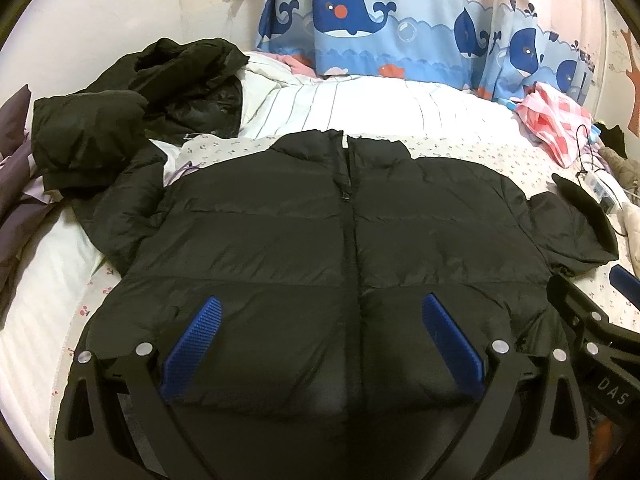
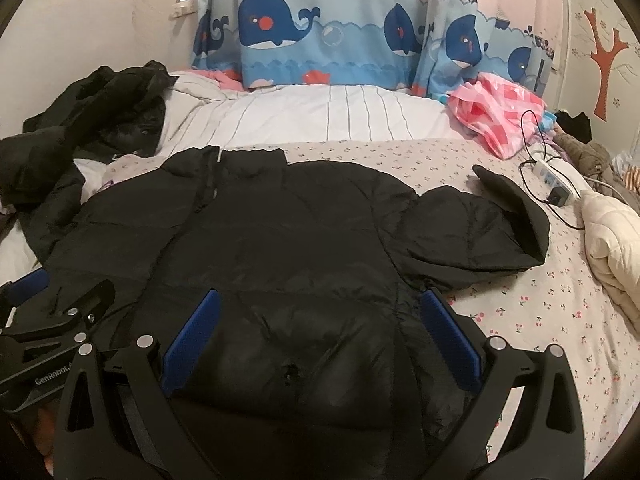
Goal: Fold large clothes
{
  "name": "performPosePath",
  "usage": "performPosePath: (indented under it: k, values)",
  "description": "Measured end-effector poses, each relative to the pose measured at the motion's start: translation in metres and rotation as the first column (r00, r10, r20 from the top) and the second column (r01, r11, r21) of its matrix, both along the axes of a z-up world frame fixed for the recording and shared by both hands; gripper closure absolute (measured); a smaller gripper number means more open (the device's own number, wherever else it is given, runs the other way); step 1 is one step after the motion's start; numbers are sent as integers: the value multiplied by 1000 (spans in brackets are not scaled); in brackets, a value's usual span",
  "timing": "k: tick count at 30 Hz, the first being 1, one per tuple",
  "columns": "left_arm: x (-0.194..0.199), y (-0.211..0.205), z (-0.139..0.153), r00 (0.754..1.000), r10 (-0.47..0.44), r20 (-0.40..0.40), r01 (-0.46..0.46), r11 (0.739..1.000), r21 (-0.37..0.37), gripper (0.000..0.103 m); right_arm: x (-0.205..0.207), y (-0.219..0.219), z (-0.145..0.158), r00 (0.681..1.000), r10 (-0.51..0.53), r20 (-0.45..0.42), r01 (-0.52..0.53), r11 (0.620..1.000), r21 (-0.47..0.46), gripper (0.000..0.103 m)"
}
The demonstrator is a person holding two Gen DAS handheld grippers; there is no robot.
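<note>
Right now both claws, left gripper (image 1: 320, 344) and right gripper (image 2: 320, 340), hover wide and empty over the hem of the puffy, slippery black jacket (image 1: 340, 240) spread just ahead; best pinched at a sleeve cuff.

The black puffer jacket (image 1: 344, 240) lay flat across the middle of the bed (image 2: 540, 320), covering most of the working surface. At two o'clock, open floral sheet ran between the folded sleeve (image 2: 480, 224) and the cream padded garment (image 2: 612, 240); passage was free there. A power strip (image 2: 554, 178) with trailing cable blocked the strip beyond. At ten o'clock a heap of dark clothing (image 1: 132, 116) pressed against the jacket's other sleeve, leaving little gap. At twelve o'clock the striped bedding (image 2: 320, 116) beyond the collar lay bare up to the whale curtain (image 2: 320, 32). A pink checked bag (image 2: 500, 116) occupied one o'clock.
</note>
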State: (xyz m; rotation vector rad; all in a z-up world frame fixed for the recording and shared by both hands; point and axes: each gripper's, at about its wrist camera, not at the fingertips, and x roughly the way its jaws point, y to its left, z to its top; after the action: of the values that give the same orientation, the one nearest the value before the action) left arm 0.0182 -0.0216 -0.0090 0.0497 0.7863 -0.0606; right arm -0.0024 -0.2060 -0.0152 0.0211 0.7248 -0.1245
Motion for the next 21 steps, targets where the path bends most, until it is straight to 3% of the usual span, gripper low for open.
performPosePath:
  k: [21]
  values:
    - [5, -4, -7, 1000, -2, -24, 2, 1000, -3, 6, 5, -11, -2, 999, -45, -21, 45, 999, 4, 6]
